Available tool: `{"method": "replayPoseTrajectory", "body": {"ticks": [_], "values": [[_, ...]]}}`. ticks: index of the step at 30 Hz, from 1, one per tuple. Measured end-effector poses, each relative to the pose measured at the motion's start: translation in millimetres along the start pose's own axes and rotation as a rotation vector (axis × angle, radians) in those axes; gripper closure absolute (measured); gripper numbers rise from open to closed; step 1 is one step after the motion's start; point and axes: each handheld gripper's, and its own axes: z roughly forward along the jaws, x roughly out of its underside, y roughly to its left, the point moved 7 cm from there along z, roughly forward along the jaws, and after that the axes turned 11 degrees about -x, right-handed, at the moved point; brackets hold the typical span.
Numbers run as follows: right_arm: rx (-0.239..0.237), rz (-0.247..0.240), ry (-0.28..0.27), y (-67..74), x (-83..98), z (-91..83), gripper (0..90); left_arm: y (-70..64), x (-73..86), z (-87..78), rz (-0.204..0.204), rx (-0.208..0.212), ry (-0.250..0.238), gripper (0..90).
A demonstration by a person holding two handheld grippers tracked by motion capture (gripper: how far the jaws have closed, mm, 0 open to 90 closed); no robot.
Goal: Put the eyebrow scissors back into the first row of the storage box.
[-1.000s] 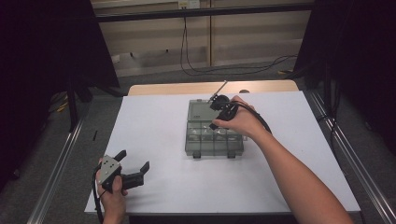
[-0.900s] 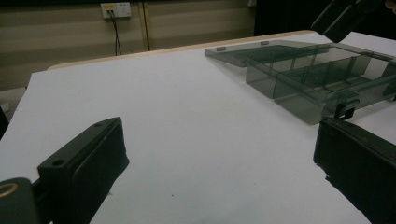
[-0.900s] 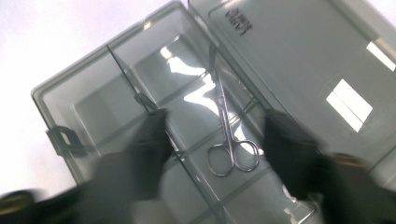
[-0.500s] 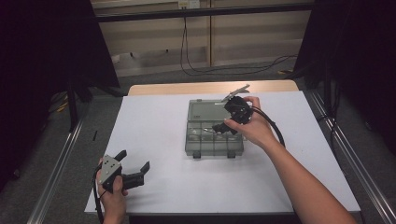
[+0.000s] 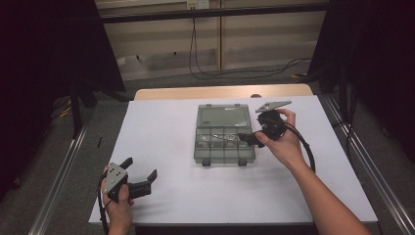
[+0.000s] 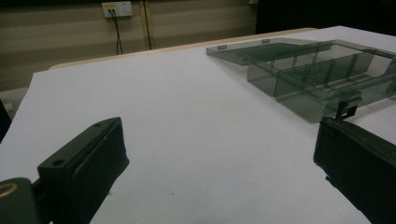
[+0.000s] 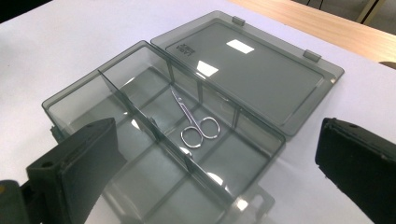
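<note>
A smoky clear compartment box lies mid-table with its lid folded flat behind it. Small silver scissors rest in a middle compartment, also seen as scissors from above. My right gripper hovers at the box's right side, aimed at it. Its jaws have just been opening and now stand wide with nothing between them. In the right gripper view the box lies beyond that gripper. My left gripper rests open near the front left corner, far from the box, with bare sheet ahead of it.
A white sheet covers the table, and a strip of wood shows at the far edge. Metal rails run along both sides. Cables lie on the floor beyond.
My right hand has drawn away from above the box to its right side, and its jaws have spread. The left hand and the box have stayed put.
</note>
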Motion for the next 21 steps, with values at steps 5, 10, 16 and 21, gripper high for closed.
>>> {"method": "replayPoseTrajectory", "body": {"ticks": [5,10,16,21], "values": [[0.027,0.008,-0.031,-2.8,8.5,-10.5,0.0,0.5,0.4,-0.1,0.009,-0.001,0.004,2.3],[0.043,0.003,-0.068,-3.5,16.1,-19.8,0.0,0.1,0.6,-0.3,0.007,-0.003,0.009,2.2],[0.059,0.017,-0.11,-5.9,27.4,-31.7,0.0,0.0,0.5,-0.4,0.008,-0.002,0.008,2.2],[0.092,0.028,-0.158,-10.8,37.5,-44.9,0.0,0.0,0.6,-0.4,0.008,-0.003,0.009,2.2]]}}
